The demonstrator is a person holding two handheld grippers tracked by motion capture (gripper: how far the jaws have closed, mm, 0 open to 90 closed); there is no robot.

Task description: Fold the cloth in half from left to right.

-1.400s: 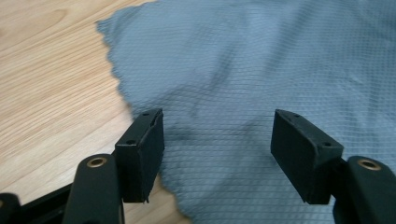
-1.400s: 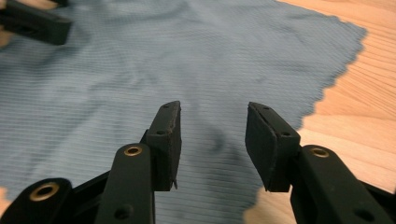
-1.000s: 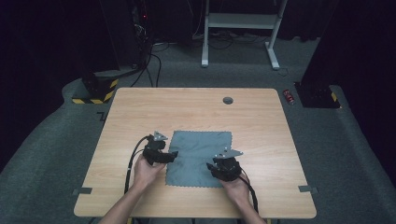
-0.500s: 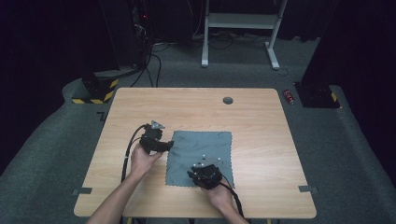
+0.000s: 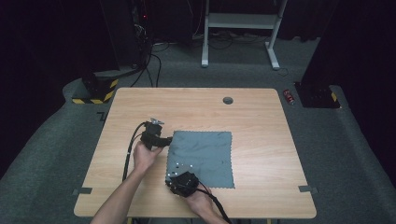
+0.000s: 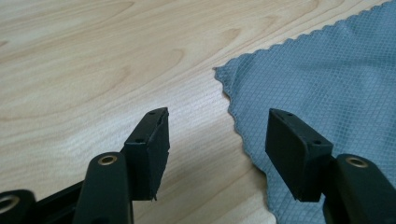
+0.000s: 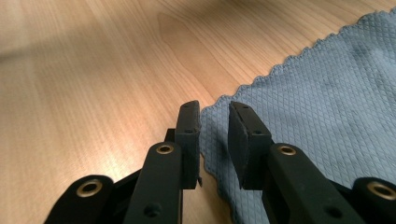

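Observation:
A grey-blue cloth [image 5: 203, 158] with scalloped edges lies flat on the wooden table [image 5: 261, 121]. My left gripper [image 5: 166, 140] is at the cloth's far left corner. In the left gripper view the left gripper [image 6: 219, 123] is open and its jaws have just been closing; the cloth [image 6: 327, 79] has its edge running between them, untouched. My right gripper [image 5: 174, 177] is at the cloth's near left corner. In the right gripper view the right gripper [image 7: 214, 111] has just been closing to a narrow gap, and the cloth [image 7: 327, 93] lies with its edge in that gap, unpinched.
A round cable hole [image 5: 228, 100] is near the table's far edge. Black cables [image 5: 128, 154] trail from the left gripper across the table's left side. Bare wood lies to the right of the cloth. Beyond the table stand a white frame [image 5: 238, 28] and dark equipment on the floor.
My right gripper has moved left along the cloth's near edge to its near left corner. The left gripper has shifted a little farther away, to the far left corner. The cloth has not moved.

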